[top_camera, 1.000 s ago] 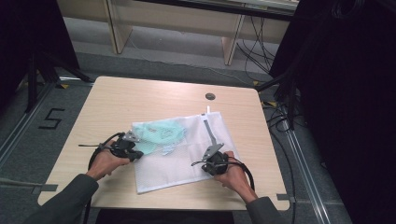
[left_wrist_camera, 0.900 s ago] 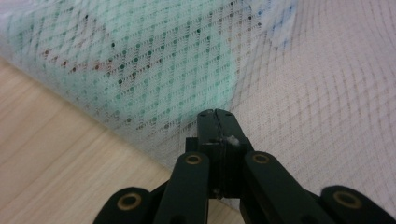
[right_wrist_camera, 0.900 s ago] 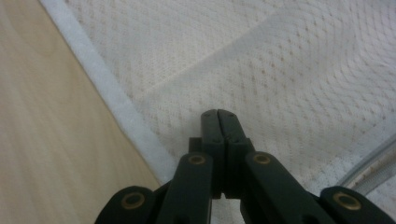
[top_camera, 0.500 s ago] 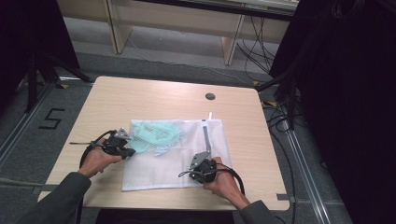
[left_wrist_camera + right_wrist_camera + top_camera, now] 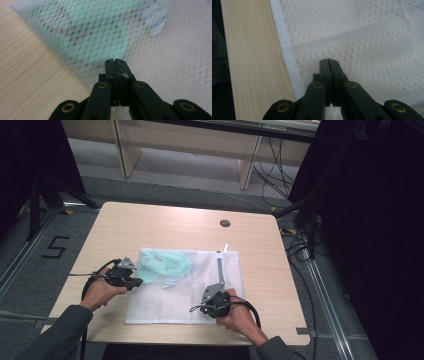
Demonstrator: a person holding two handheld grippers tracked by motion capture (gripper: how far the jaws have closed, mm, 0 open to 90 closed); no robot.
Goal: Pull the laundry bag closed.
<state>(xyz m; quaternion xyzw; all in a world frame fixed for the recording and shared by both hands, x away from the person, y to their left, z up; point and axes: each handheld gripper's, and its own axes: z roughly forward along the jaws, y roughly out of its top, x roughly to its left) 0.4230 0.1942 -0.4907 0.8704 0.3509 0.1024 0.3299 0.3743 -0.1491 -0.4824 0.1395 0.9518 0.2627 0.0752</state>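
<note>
**Mesh bag pressed flat at two edges**

The person has both tools down on a white mesh laundry bag [image 5: 185, 287] that lies flat near the front middle of the wooden table [image 5: 165, 222]. The left gripper [image 5: 134, 281] sits at the bag's left edge and the right gripper [image 5: 209, 299] at its front right part, well apart, which looks like a way of keeping the net spread and smooth across its width.

Seen along its own jaws, the left gripper [image 5: 116, 61] has them drawn together, hardly a slit between them, with only a white speck at the pads; I cannot tell whether any netting is caught there. The right gripper [image 5: 328, 60] is likewise closed tight, its tips over the weave just inside the bag's hemmed border, and nothing is visibly pinched.

The bag is a pale rectangle of fine open mesh, with a white tape hem and a zip pull [image 5: 225, 247] poking out at the far edge. Through the net a crumpled mint-green garment [image 5: 167, 265] shows, bunched in the far left part, leaving the near half flat and empty-looking.
</note>
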